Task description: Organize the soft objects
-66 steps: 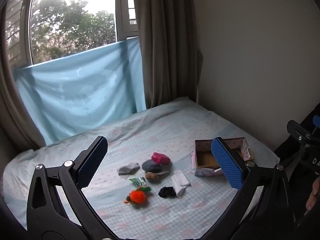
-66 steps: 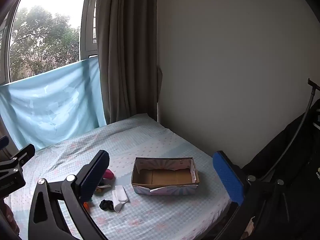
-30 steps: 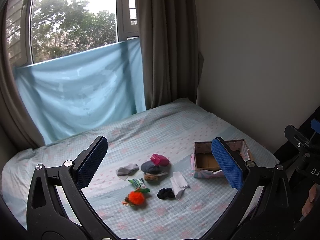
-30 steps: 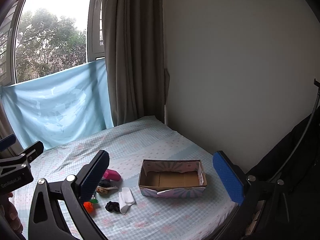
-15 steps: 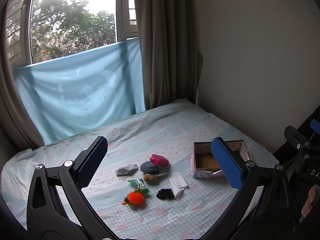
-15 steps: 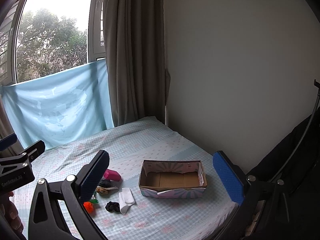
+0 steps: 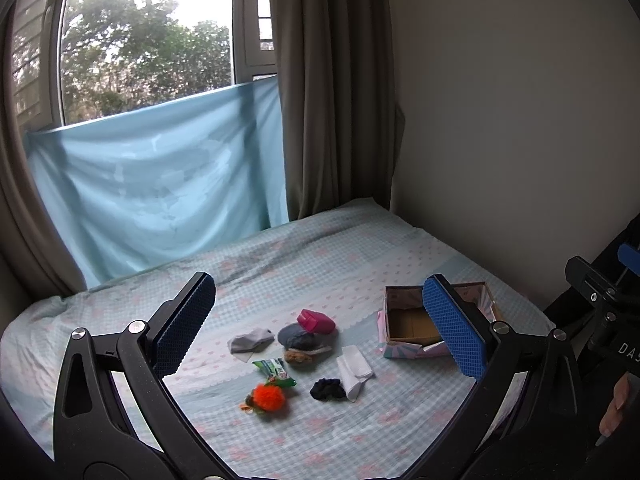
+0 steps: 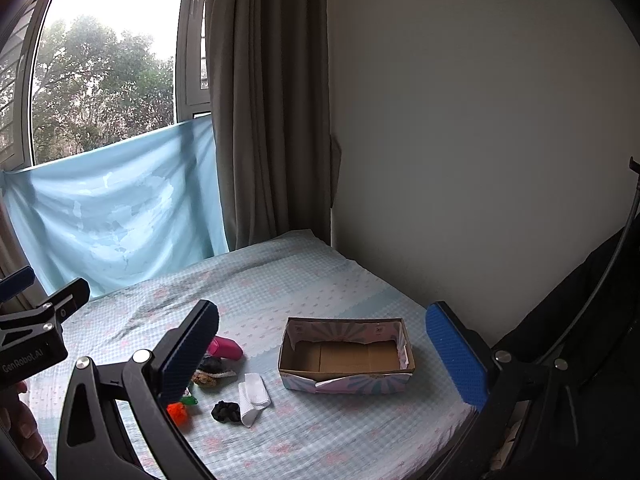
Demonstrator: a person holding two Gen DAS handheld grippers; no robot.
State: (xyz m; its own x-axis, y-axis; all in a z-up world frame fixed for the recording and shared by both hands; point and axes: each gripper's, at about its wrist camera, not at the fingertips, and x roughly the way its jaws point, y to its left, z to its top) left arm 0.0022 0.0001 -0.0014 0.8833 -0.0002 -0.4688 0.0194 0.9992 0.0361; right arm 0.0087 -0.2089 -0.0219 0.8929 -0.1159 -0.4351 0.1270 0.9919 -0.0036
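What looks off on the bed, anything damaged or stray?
The cardboard box looks worn: its near wall sags and a torn white flap sticks out at the front. It holds nothing. A green snack wrapper lies among the soft items, the one thing there that isn't fabric. Both grippers hang open, clear of everything.

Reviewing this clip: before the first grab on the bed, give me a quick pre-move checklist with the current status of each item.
1. Left gripper open, nothing held: ok.
2. Right gripper open, nothing held: ok.
3. Box upright, open, nothing visible inside: ok.
4. Soft items in view and loose on the bed: white cloth, black scrunchie, orange pompom, grey sock: ok.
5. Pink item rests on the dark pile, not separate: not ok.
6. Nothing between cloth and box: ok.
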